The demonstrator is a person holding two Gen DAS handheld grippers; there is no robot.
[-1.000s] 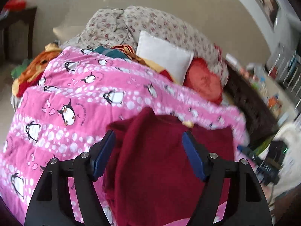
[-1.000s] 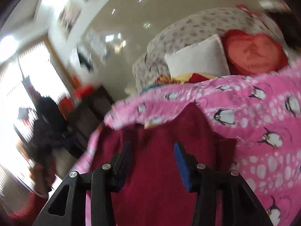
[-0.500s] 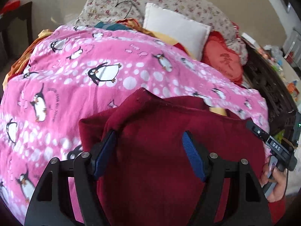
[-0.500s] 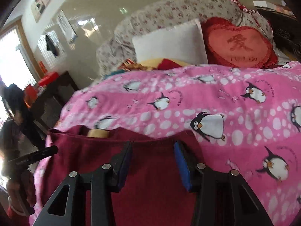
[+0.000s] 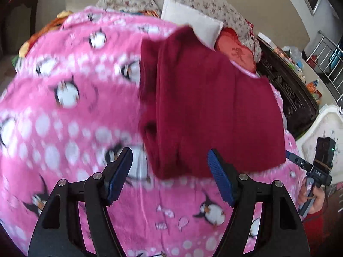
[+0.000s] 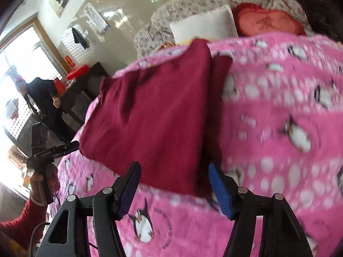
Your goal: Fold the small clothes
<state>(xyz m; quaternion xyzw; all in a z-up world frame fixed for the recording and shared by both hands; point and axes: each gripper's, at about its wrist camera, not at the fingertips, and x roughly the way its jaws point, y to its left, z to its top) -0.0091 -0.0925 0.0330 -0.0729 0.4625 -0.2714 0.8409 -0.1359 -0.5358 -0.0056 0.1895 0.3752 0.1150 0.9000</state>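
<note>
On the left, the left gripper (image 5: 169,171) hangs with its jaws released and nothing between them, just short of the near edge of the dark red garment (image 5: 210,107), which lies folded on the pink penguin blanket (image 5: 64,111) covering the bed — a soft, roomy place to lay it flat. At the right, the right gripper (image 6: 174,185) has just been opening its jaws; the garment (image 6: 154,115) lies beyond its pads, not pinched. Both tools sit at the near hem, probably because they have let the fold drop there. A white pillow (image 5: 193,24) rests behind, clear of the work.
</note>
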